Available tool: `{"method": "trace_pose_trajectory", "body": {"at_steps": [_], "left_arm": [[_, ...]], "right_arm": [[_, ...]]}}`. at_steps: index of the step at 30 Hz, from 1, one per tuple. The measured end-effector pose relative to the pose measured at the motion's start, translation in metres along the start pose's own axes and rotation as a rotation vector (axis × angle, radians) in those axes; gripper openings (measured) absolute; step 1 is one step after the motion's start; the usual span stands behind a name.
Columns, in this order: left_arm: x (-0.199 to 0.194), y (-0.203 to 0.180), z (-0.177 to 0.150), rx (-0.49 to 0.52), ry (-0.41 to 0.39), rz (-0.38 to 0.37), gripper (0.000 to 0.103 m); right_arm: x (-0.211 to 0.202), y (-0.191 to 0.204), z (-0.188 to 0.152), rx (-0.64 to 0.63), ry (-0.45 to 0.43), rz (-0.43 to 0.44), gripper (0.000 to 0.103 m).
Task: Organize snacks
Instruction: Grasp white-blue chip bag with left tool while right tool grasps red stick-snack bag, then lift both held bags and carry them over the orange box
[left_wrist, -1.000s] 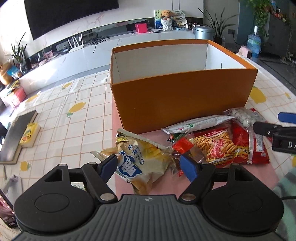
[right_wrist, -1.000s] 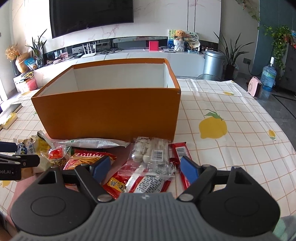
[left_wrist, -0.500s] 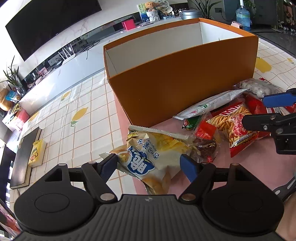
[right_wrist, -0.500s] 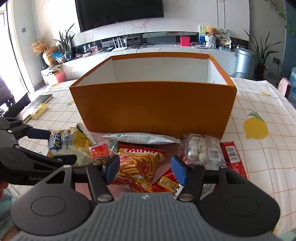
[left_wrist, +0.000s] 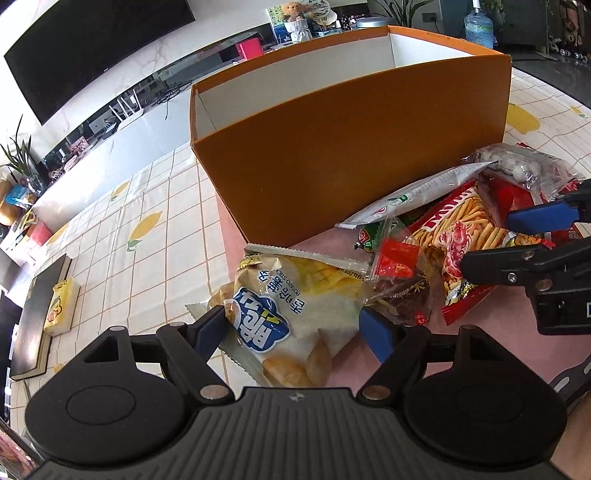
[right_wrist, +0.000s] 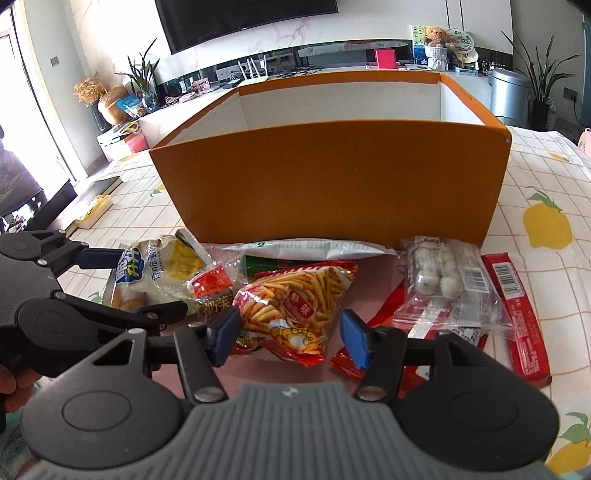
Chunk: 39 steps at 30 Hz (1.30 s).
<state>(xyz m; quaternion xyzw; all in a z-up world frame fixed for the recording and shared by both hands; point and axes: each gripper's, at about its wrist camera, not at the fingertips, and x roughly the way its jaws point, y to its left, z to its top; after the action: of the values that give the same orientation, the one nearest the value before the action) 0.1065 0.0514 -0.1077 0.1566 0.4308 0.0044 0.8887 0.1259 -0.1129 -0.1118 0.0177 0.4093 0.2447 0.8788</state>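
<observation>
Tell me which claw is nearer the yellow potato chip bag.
Left. The left claw straddles the yellow potato chip bag, jaws wide. The right claw sits to its right, around the red fries bag.

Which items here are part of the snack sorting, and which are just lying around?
Job: orange box; potato chip bag; red fries bag; clear bag of white balls; white sachet; red bar.
Lying about: yellow tissue pack; dark book.

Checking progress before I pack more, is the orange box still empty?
Cannot tell fully: the orange box shows only bare white inner walls; its floor is hidden.
</observation>
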Motion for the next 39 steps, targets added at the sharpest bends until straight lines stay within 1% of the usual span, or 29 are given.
{"method": "trace_pose_trajectory", "body": {"at_steps": [1, 3, 5, 7, 8, 9, 10, 11, 13, 16, 17, 18, 23, 27, 32, 39], "left_arm": [[0.001, 0.001, 0.000, -0.008, 0.000, -0.002, 0.090], [0.002, 0.002, 0.000, -0.020, 0.003, -0.009, 0.090], [0.004, 0.002, -0.001, -0.027, 0.013, -0.018, 0.090], [0.009, 0.000, -0.003, -0.027, 0.029, -0.022, 0.087], [0.011, -0.002, -0.004, -0.020, 0.035, -0.010, 0.082], [0.011, -0.001, -0.004, -0.031, 0.030, -0.014, 0.075], [0.011, 0.001, -0.004, -0.053, 0.034, -0.025, 0.071], [0.011, 0.004, -0.004, -0.068, 0.037, -0.026, 0.064], [0.010, 0.008, -0.005, -0.088, 0.033, -0.025, 0.054], [0.007, 0.013, -0.005, -0.131, 0.029, -0.033, 0.049], [0.006, 0.015, -0.006, -0.143, 0.028, -0.034, 0.047], [0.005, 0.015, -0.006, -0.149, 0.028, -0.032, 0.046], [-0.004, 0.020, -0.008, -0.188, 0.038, -0.026, 0.044], [-0.015, 0.023, -0.009, -0.218, 0.030, -0.013, 0.043], [-0.034, 0.028, -0.007, -0.264, -0.001, -0.002, 0.043], [-0.058, 0.029, 0.000, -0.293, -0.046, 0.001, 0.043]], "right_arm": [[0.001, 0.000, 0.000, 0.004, 0.005, 0.006, 0.057], [0.004, -0.001, -0.001, 0.013, 0.021, 0.011, 0.052], [0.004, -0.001, -0.001, 0.015, 0.023, 0.011, 0.052], [0.004, 0.001, -0.001, 0.010, 0.023, 0.010, 0.051], [0.004, 0.001, -0.001, 0.007, 0.024, 0.010, 0.050], [0.004, 0.002, -0.001, 0.003, 0.026, 0.010, 0.048], [0.005, 0.002, -0.002, -0.002, 0.027, 0.007, 0.047], [0.005, 0.003, -0.002, -0.006, 0.029, 0.004, 0.046], [0.006, 0.004, -0.002, -0.014, 0.031, -0.003, 0.044], [0.004, 0.006, -0.002, -0.021, 0.025, -0.005, 0.041], [0.004, 0.006, -0.003, -0.022, 0.023, -0.004, 0.037], [0.003, 0.006, -0.003, -0.023, 0.020, -0.001, 0.036], [-0.002, 0.005, -0.004, -0.022, 0.013, -0.008, 0.032], [-0.009, 0.003, -0.003, -0.009, -0.002, -0.002, 0.031], [-0.022, 0.003, -0.003, -0.015, -0.031, -0.015, 0.031], [-0.043, 0.001, -0.002, -0.017, -0.072, -0.033, 0.031]]}}
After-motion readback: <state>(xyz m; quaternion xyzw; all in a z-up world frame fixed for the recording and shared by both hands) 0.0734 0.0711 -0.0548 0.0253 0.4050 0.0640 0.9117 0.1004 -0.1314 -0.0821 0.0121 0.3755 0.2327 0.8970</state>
